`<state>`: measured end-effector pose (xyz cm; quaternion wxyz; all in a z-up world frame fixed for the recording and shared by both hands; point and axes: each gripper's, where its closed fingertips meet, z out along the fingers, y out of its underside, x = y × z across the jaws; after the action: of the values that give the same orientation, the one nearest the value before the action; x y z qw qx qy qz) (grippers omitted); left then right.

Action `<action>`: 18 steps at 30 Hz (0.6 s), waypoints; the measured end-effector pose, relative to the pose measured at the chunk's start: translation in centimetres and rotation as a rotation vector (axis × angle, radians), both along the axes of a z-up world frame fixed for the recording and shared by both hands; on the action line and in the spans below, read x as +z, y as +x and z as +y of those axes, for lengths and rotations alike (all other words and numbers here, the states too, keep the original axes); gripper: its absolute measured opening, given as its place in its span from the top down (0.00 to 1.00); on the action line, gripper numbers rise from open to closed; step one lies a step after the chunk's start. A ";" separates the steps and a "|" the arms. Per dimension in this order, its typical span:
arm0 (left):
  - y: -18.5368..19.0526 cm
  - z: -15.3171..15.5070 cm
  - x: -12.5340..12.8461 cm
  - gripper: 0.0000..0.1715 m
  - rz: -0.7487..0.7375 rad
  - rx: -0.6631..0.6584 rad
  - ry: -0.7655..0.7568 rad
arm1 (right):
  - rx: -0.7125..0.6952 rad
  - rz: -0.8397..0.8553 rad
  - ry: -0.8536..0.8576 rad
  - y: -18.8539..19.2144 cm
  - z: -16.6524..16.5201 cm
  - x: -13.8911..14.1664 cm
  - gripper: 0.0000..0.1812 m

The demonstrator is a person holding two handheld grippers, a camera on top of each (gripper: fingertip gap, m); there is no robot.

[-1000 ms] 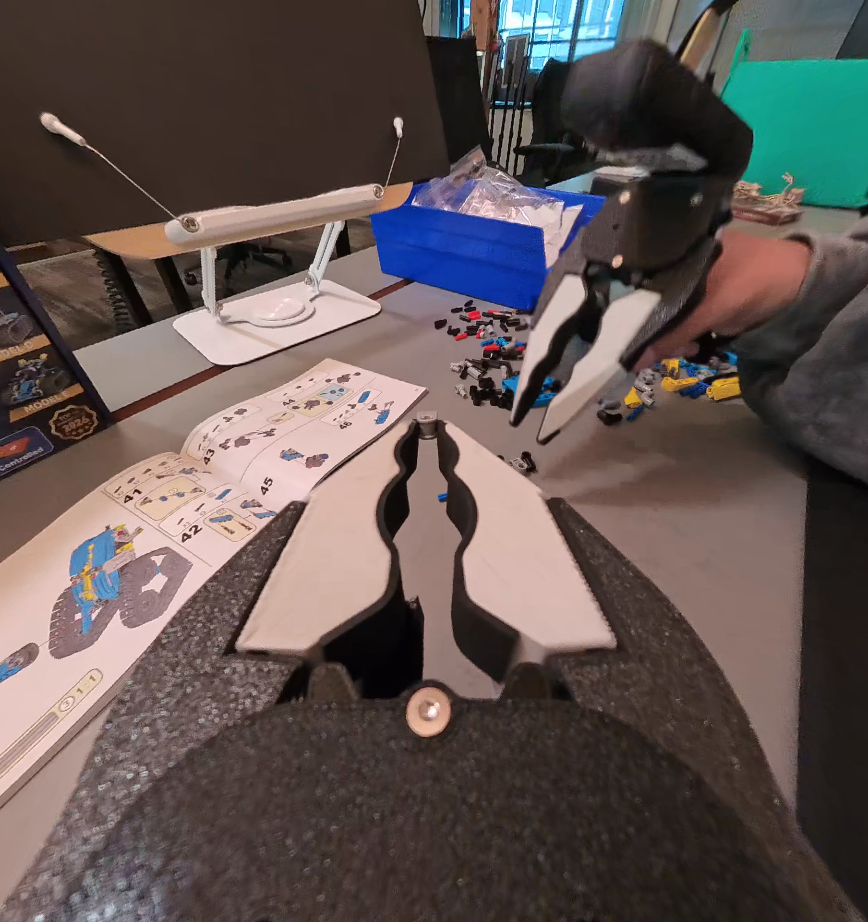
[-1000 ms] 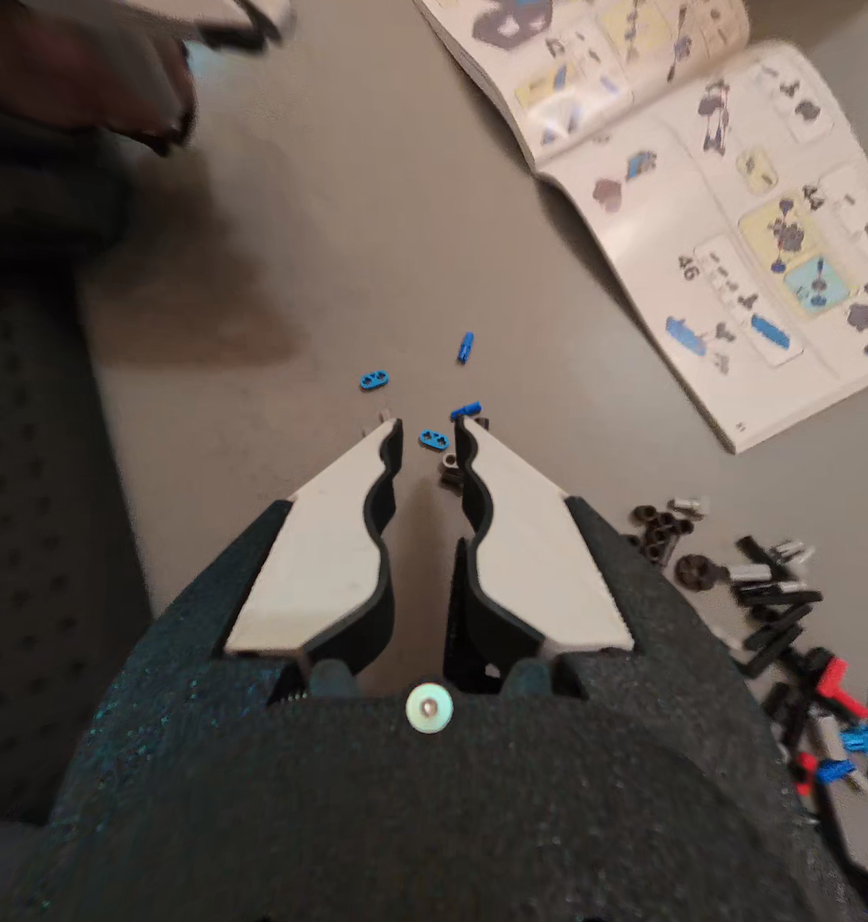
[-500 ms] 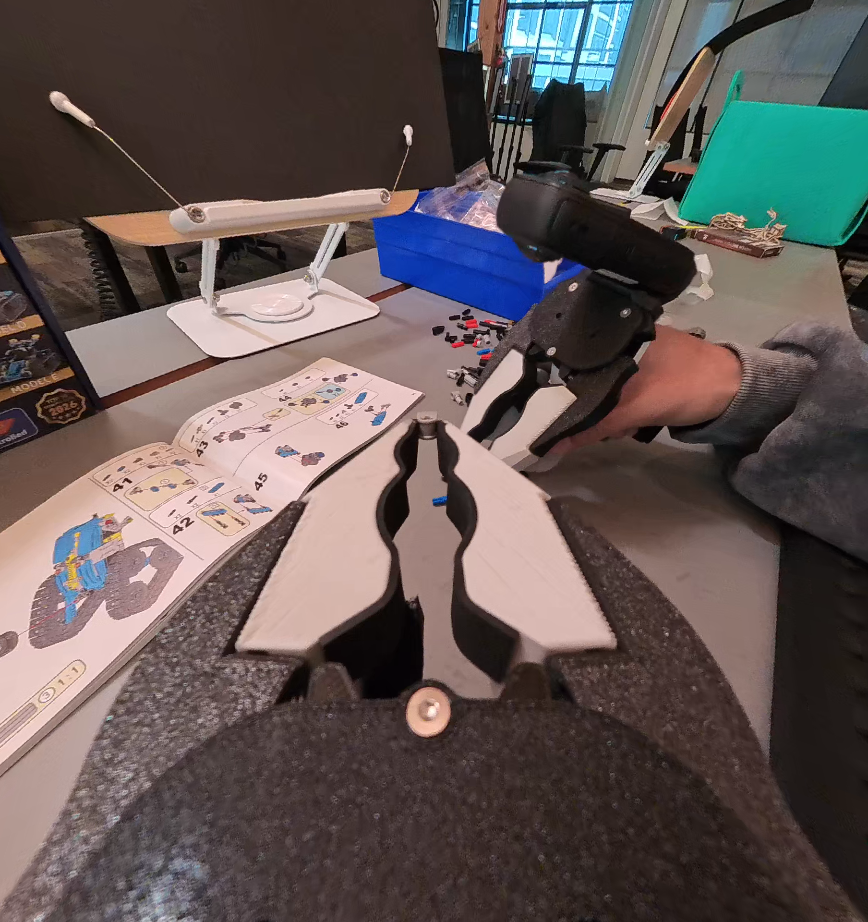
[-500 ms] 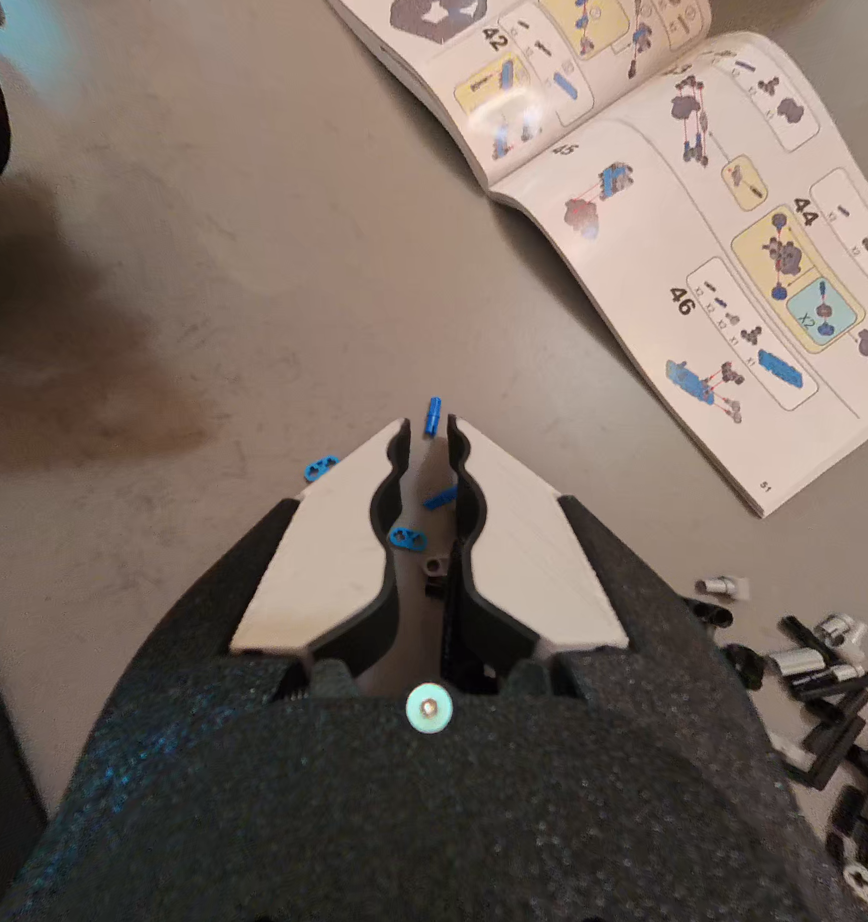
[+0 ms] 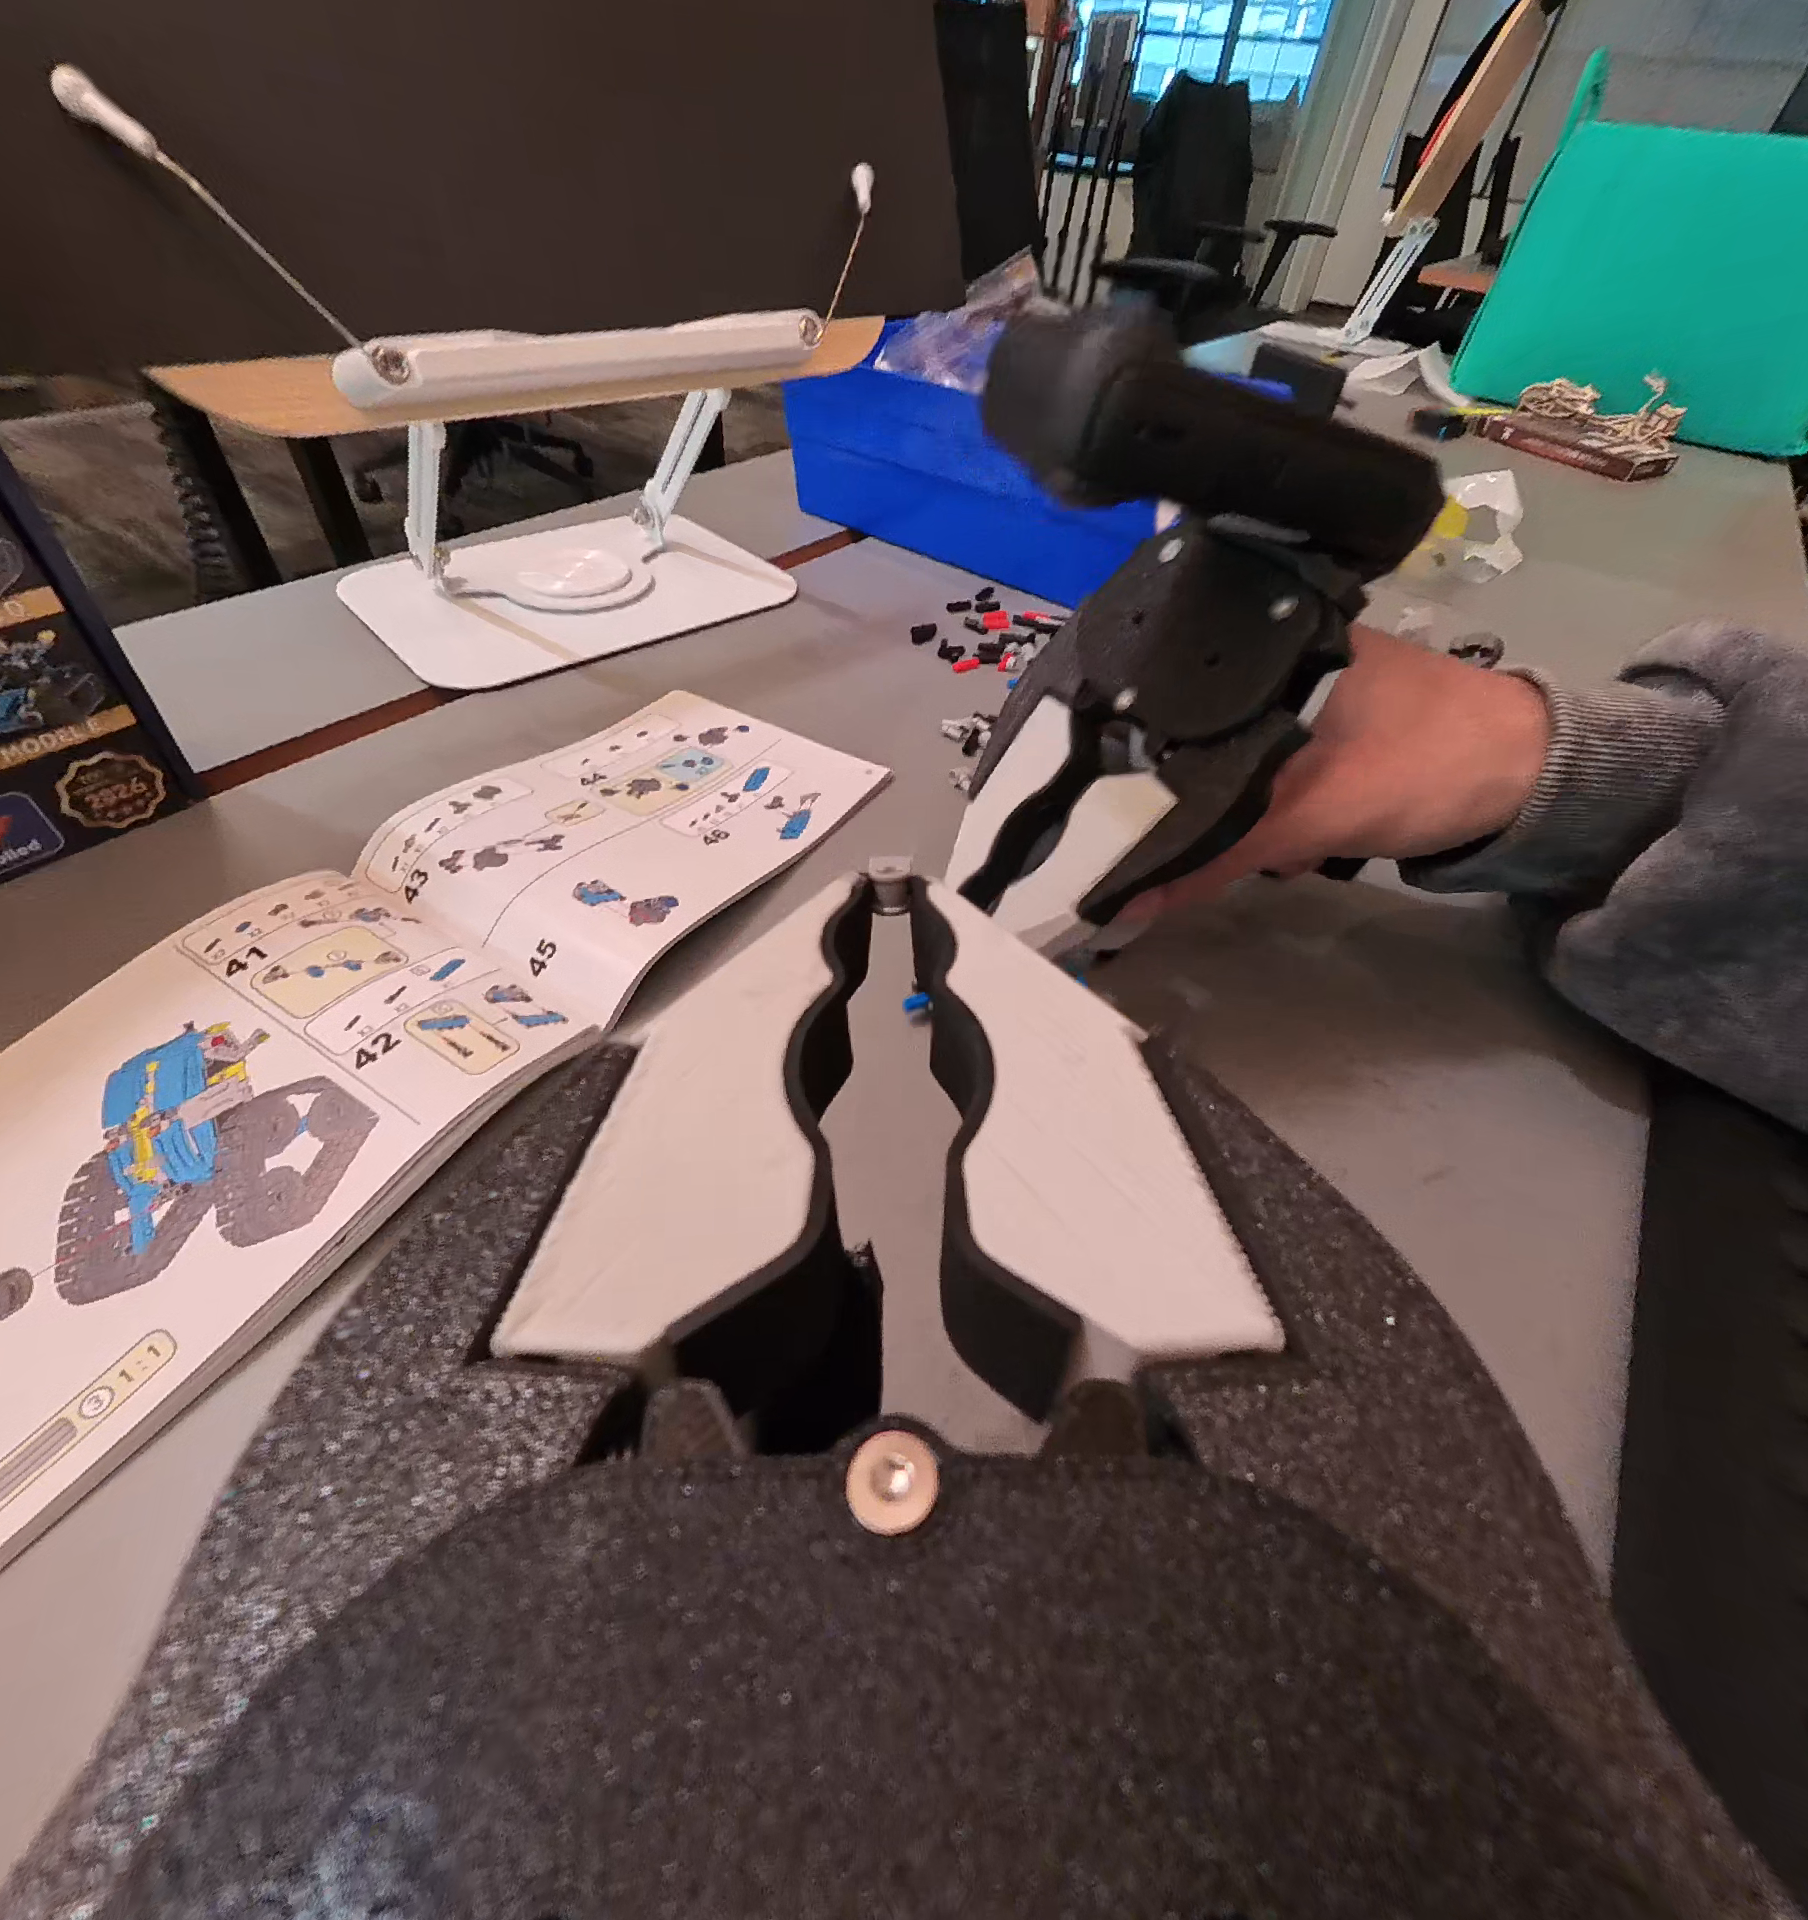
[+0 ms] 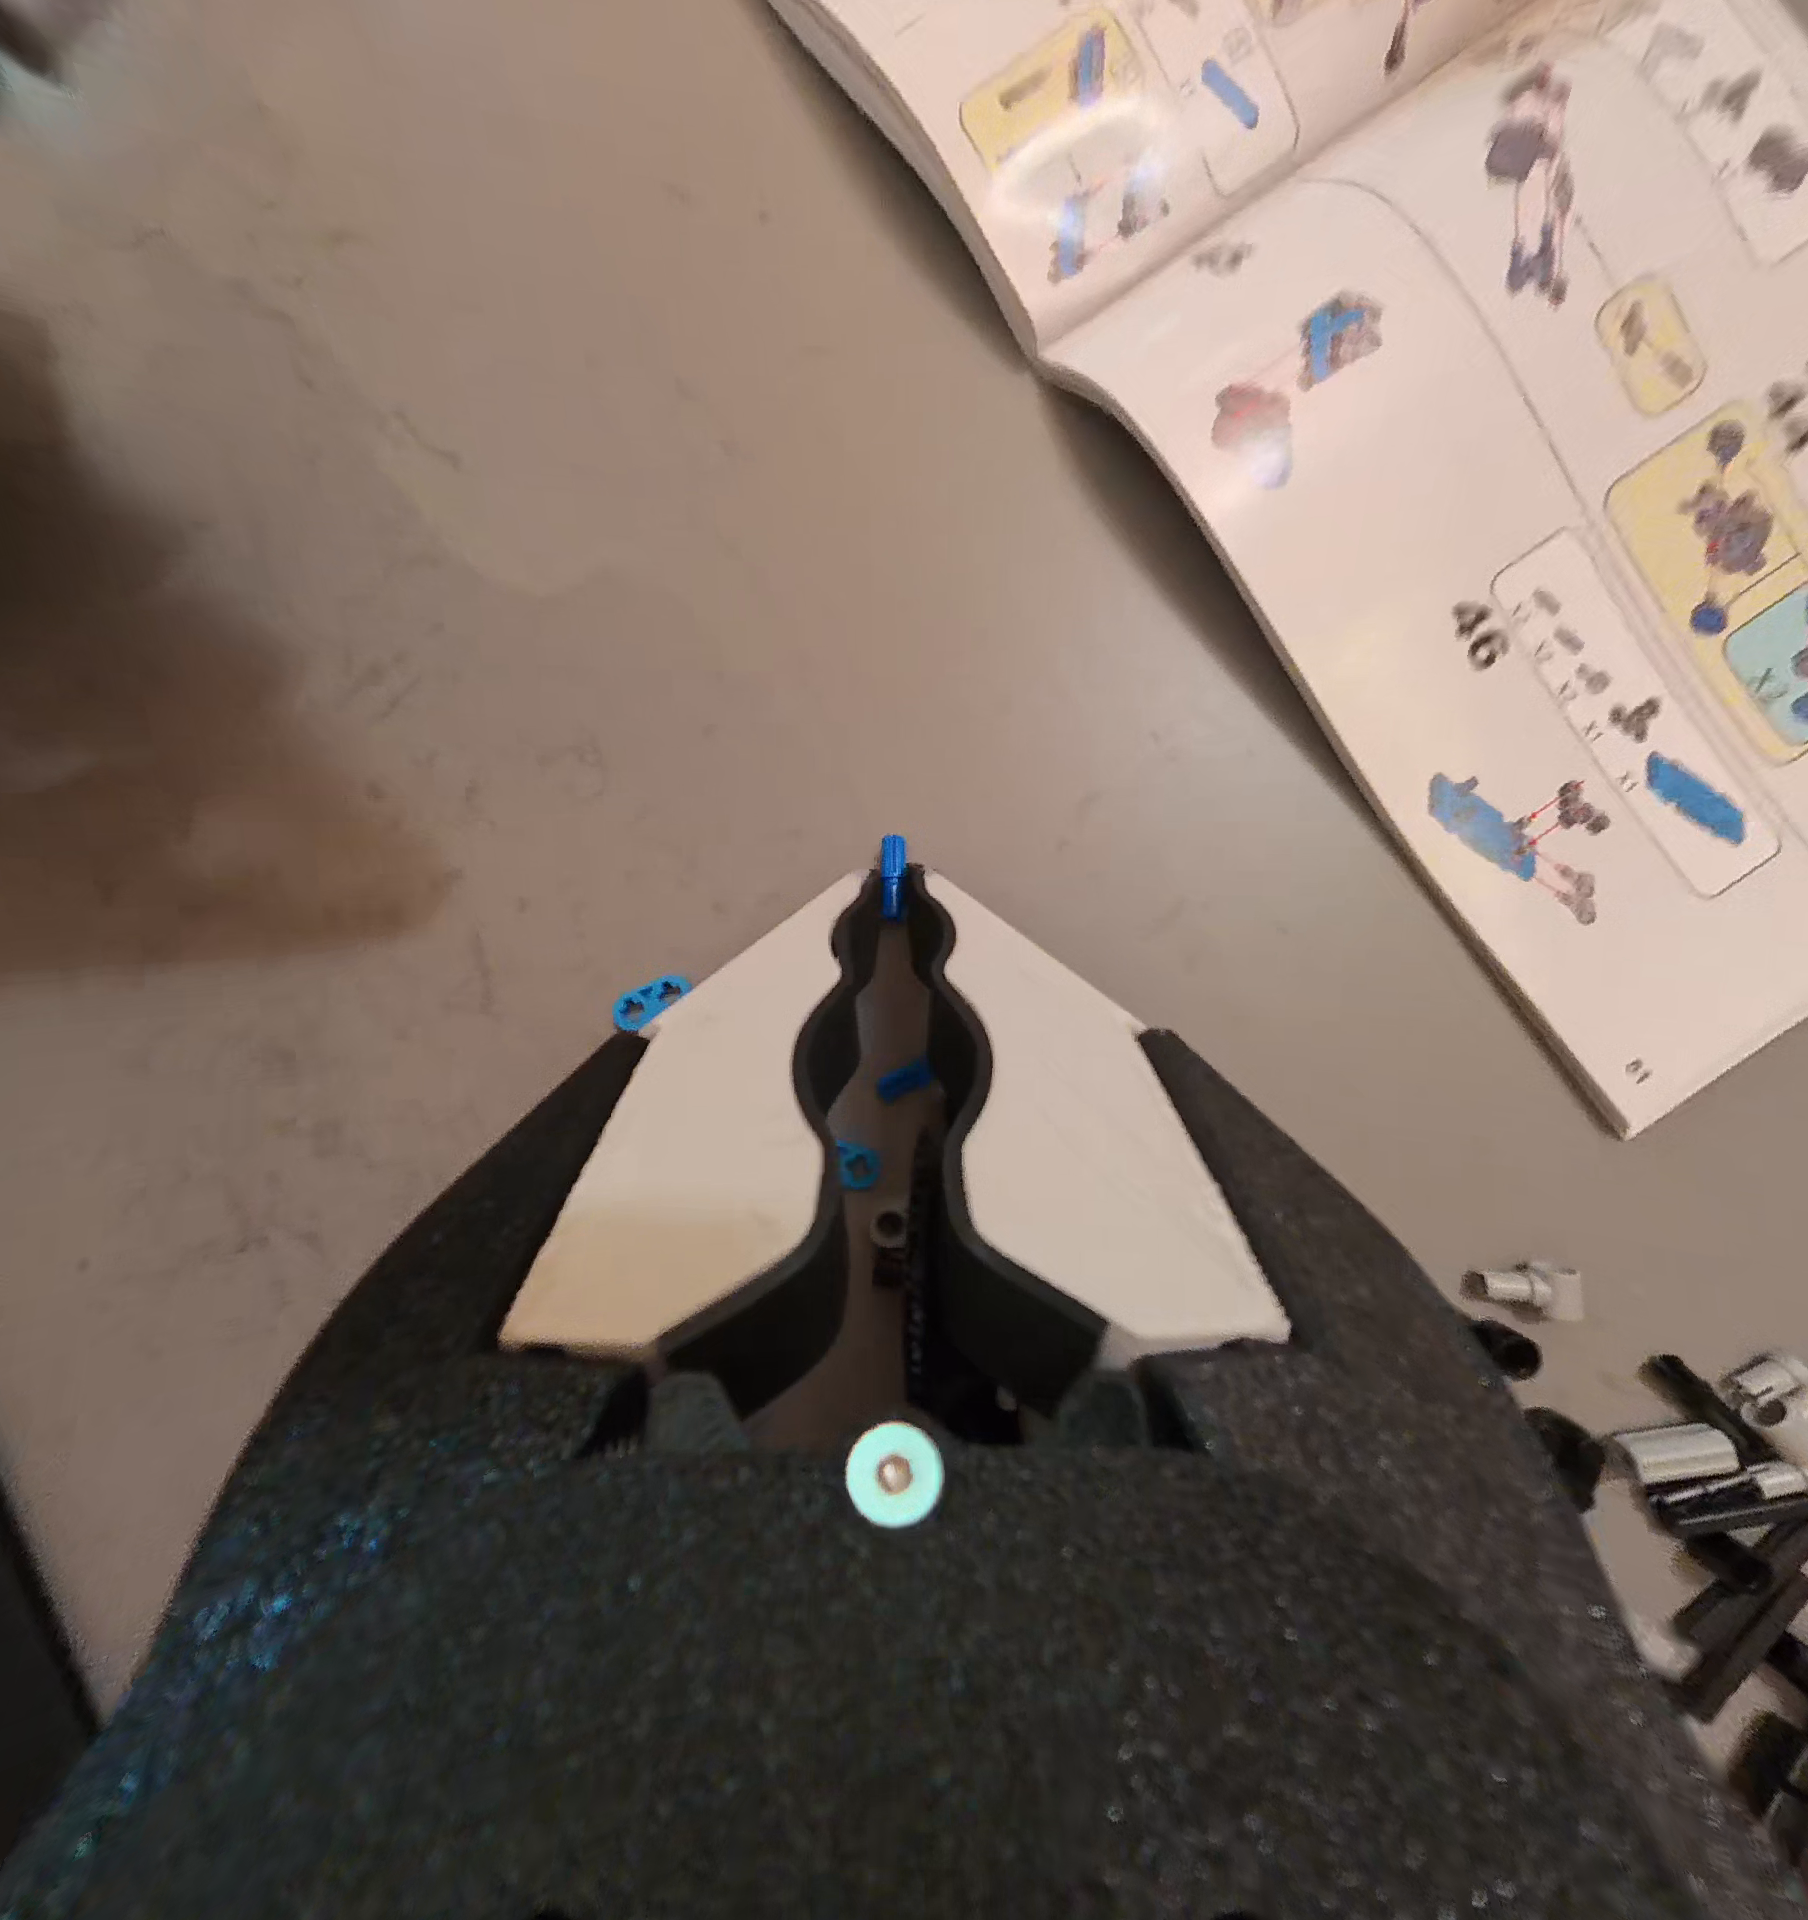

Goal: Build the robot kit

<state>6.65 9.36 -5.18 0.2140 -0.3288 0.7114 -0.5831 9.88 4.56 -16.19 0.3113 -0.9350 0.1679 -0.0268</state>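
My left gripper is shut on a small grey piece at its tips and holds it above the grey table. My right gripper is shut on a small blue pin, which sticks out past its tips, low over the table. It also shows in the left wrist view, held by a hand just right of my left gripper's tips. Two small blue link pieces and another blue pin lie on the table under and beside the right fingers.
An open instruction booklet lies left of the grippers and also shows in the right wrist view. A pile of small black, grey and red pieces lies beside it. A blue bin, a white stand and a dark box stand farther back. One gripper's finger ends stand about 12 cm off the other's.
My right gripper came down to the table, moved forward over the blue pieces and closed its fingers on the blue pin. My left gripper stayed shut on the grey piece and barely moved.
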 end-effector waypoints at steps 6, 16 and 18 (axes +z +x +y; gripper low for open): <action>0.2 0.2 -0.1 0.96 0.014 0.015 -0.021 | -0.004 0.072 0.665 -2.3 3.9 10.8 0.98; -0.2 -0.3 0.0 0.96 -0.011 -0.018 -0.001 | 0.034 0.045 0.601 -3.9 5.3 9.5 0.98; -0.3 -0.6 -0.4 0.96 -0.009 -0.029 0.026 | 0.038 0.002 0.579 -4.0 5.3 9.3 0.98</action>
<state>6.37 8.73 -5.57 0.2132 -0.3130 0.7226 -0.5783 5.91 9.89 -6.90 0.5654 -0.8103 0.1515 0.0292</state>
